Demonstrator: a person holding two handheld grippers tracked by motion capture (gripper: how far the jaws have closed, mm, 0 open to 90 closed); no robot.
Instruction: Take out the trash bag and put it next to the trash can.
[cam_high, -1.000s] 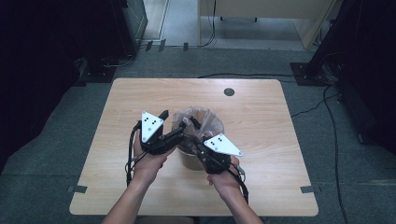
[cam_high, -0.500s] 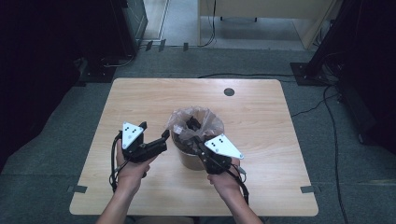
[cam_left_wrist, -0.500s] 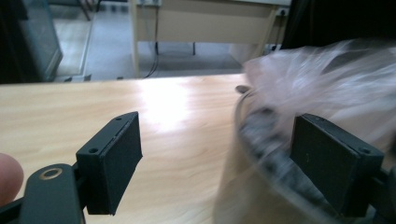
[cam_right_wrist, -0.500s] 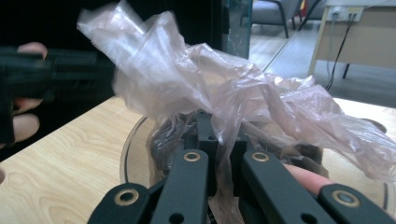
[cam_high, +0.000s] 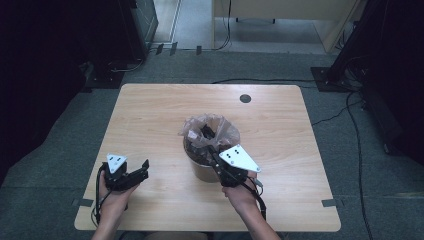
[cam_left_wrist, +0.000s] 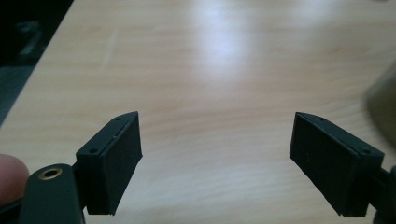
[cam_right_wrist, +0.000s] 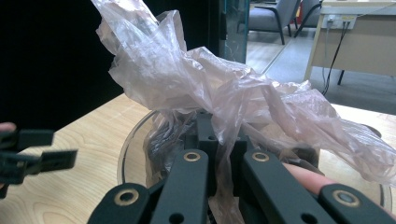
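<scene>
The left hand-held gripper (cam_high: 142, 169) has drawn away from the bin (cam_high: 202, 167) since a second ago: then it was up against the plastic bag (cam_high: 210, 131) at the bin's mouth, half a second ago it was partway out to the left, and it now sits low over the near left part of the counter (cam_high: 150, 115), well apart from the bin. Its jaws have just been opening and stand wide, with nothing between them; the left gripper view shows bare wood between the two pads (cam_left_wrist: 116, 158) and a blurred edge of the bin at the far right. The right hand-held gripper (cam_high: 214, 154) has kept its place at the near rim of the bin, its jaws pinched tight on a fold of the thin, crumpled plastic bag (cam_right_wrist: 224, 93), which rises above the rim in loose peaks. In the right gripper view the film runs down between the closed jaws, a fingertip (cam_right_wrist: 303, 175) rests beside them, and the left hand-held gripper (cam_right_wrist: 65, 158) shows blurred at the left edge. The bin stands near the middle of the counter, slightly toward the person, in the same spot as before.
</scene>
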